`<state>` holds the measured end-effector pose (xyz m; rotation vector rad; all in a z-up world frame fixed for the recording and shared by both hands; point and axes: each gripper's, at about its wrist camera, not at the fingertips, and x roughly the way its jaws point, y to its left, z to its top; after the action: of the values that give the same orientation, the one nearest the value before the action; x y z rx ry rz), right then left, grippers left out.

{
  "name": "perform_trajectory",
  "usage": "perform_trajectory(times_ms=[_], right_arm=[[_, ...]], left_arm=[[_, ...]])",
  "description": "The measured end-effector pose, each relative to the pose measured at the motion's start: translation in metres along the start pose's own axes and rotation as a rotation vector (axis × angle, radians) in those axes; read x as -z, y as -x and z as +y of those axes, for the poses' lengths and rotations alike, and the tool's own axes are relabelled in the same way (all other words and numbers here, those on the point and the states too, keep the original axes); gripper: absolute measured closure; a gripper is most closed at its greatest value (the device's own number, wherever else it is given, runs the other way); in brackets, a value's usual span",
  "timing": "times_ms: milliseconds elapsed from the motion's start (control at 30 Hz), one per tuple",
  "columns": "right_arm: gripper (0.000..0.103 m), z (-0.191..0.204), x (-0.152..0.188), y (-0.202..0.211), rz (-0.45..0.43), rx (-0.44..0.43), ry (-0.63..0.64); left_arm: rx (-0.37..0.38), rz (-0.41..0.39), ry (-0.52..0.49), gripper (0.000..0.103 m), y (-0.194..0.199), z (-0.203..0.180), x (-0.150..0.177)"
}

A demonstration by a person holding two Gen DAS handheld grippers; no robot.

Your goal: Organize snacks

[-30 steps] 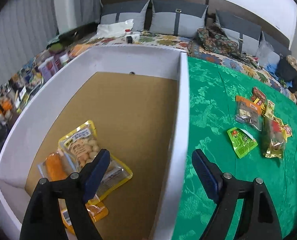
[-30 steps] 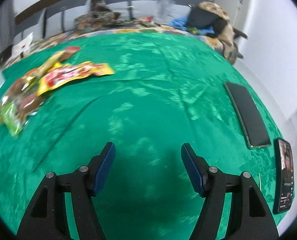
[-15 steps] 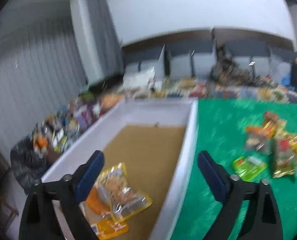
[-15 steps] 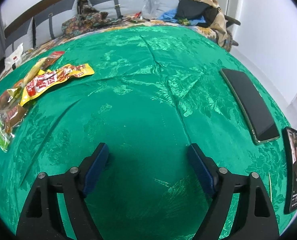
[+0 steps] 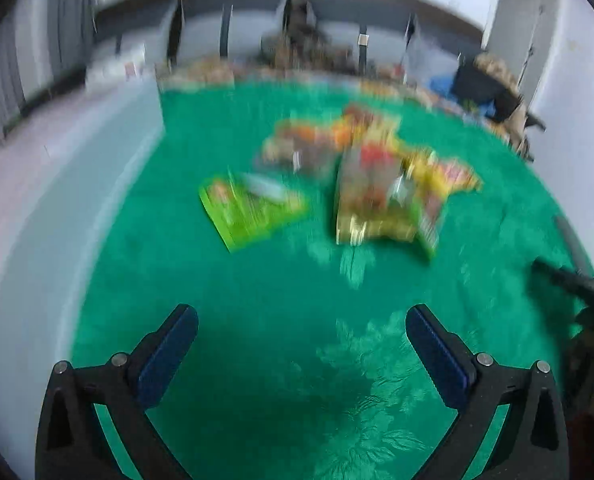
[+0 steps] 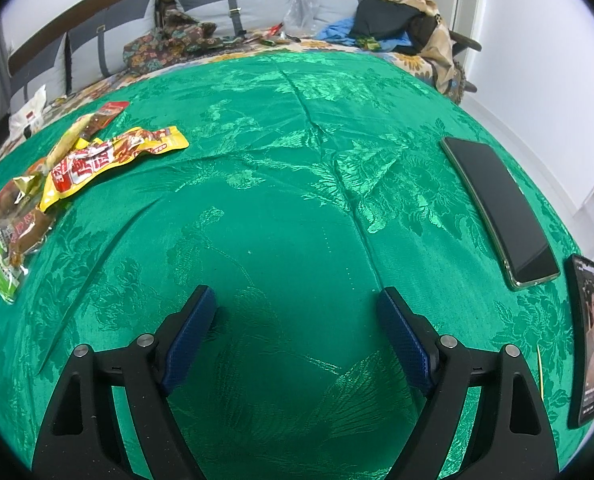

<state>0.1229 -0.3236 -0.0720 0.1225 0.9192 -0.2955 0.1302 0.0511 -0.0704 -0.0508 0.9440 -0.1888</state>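
**Left Gripper Over the Snack Pile, Both Grippers Empty**

**Gripper state.** The left gripper (image 5: 301, 340) is spreading its jaws at this moment, toward their widest; nothing lies between the blue pads, only cloth. The right gripper (image 6: 296, 320) stands with jaws wide and likewise holds nothing. Both point steeply down at the green patterned satin cloth (image 6: 297, 160) that covers the work surface.

**Location of the task items.** The loose snack packets (image 5: 369, 176) lie together in one heap on the cloth, ahead of the left gripper and apart from it. The flat lime-green packet (image 5: 253, 208) lies at the near left edge of the heap, just beside the rest. The white-walled collecting box (image 5: 57, 184) stands along the left edge of the cloth; its interior is not visible here.

**Reason for the arrangement.** In judgement, the wide opening prepares the left gripper to straddle a flat packet from above. The heap sits next to the box, which keeps each transfer short. The right gripper hangs over bare cloth, clear of the heap.

**Count.**
- Grippers: two.
- Snack packets: the left wrist view is blurred; the right wrist view suggests about five, overlapping, exact number uncertain. The yellow-and-red packet (image 6: 109, 160) lies topmost.
- Black-screened smartphones (image 6: 497, 208): two, at the right edge of the cloth, well apart from the snacks.
- Boxes: one.
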Motion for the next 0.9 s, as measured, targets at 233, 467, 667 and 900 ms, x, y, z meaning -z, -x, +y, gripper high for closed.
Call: perform_trajectory(times_ms=[233,467,667,900], right_arm=[[0.017,0.000,0.000,0.000,0.000,0.000,0.000],[0.017,0.000,0.000,0.000,0.000,0.000,0.000],[0.017,0.000,0.000,0.000,0.000,-0.001,0.000],[0.016,0.000,0.000,0.000,0.000,-0.001,0.000]], left_arm=[[-0.108,0.024,-0.065,0.000,-0.045,-0.006,-0.002],[-0.090,0.010,-0.054,0.000,-0.050,-0.004,-0.007],[-0.090,0.009,-0.053,0.000,-0.049,-0.005,-0.007],[-0.090,0.009,-0.053,0.000,-0.049,-0.004,-0.006]])
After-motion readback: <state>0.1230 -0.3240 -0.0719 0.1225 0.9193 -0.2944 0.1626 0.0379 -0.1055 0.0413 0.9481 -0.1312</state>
